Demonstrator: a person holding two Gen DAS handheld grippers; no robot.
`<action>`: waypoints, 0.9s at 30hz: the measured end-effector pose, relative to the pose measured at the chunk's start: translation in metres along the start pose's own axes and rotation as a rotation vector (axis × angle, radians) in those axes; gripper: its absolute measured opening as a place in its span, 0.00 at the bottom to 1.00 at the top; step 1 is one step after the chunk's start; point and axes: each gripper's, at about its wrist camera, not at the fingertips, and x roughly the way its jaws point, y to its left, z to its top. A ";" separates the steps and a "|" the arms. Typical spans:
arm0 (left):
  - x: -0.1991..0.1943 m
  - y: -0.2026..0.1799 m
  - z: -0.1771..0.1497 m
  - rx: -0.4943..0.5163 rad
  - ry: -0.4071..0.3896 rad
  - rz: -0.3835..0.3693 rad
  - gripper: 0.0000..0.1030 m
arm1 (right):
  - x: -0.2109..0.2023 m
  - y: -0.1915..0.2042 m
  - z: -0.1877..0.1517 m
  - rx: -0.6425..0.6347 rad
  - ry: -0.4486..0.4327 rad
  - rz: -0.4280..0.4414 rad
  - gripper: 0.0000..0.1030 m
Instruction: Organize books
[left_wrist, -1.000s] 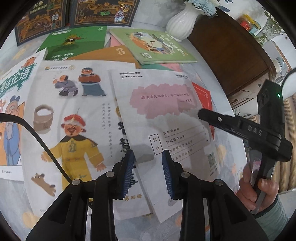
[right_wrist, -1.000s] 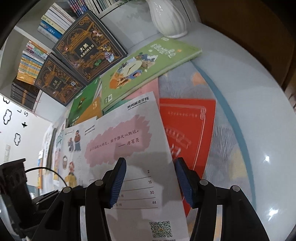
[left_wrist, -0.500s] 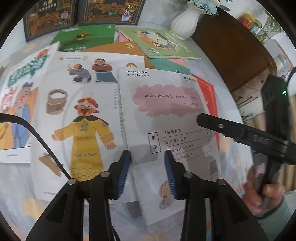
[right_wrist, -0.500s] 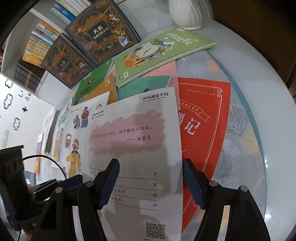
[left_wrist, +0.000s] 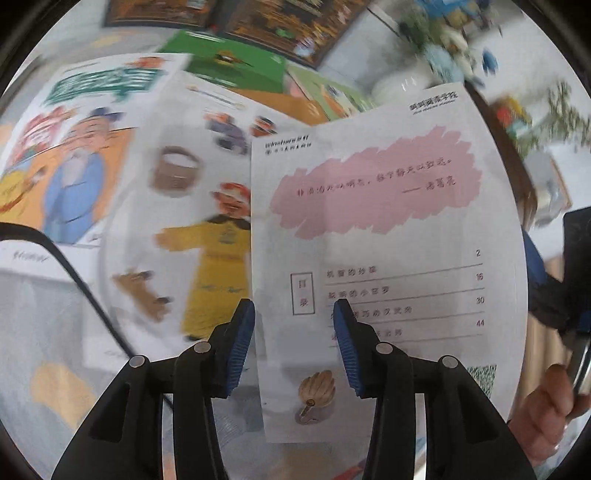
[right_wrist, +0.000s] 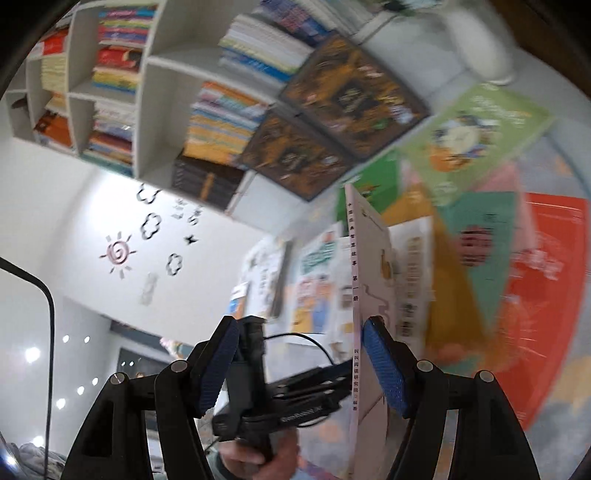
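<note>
book: thin white paperback (left_wrist: 388, 240), pink blotch and contents list on its cover, lifted up on edge off the desk (left_wrist: 66, 317); right view shows its spine (right_wrist: 355, 314) upright
left gripper (left_wrist: 294, 332): fingers part-open, nothing pinched; book's lower left corner sits past them
right gripper (right_wrist: 299, 365): fingers wide; right pad (right_wrist: 384, 365) touching the book's face, left pad clear, so no pinch visible
grip state: can't tell what's actually carrying the book
step: judging it's upending the book to stack or shelve
how: pinch near the spine, stiffest part; keep it vertical, cover will flop
materials: glossy thin covers, slippery on each other; blue ribbed pads
clutter: flat picture books (left_wrist: 207, 236) spread beneath, shelf (right_wrist: 122, 92) behind
</note>
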 end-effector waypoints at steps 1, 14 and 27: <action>-0.008 0.007 -0.001 -0.020 -0.013 0.000 0.39 | 0.006 0.004 0.000 0.002 0.012 0.023 0.67; -0.162 0.129 -0.048 -0.293 -0.321 0.206 0.39 | 0.144 0.082 -0.023 -0.116 0.274 0.117 0.67; -0.117 0.168 -0.059 -0.327 -0.176 0.235 0.39 | 0.170 0.000 -0.083 -0.128 0.368 -0.428 0.44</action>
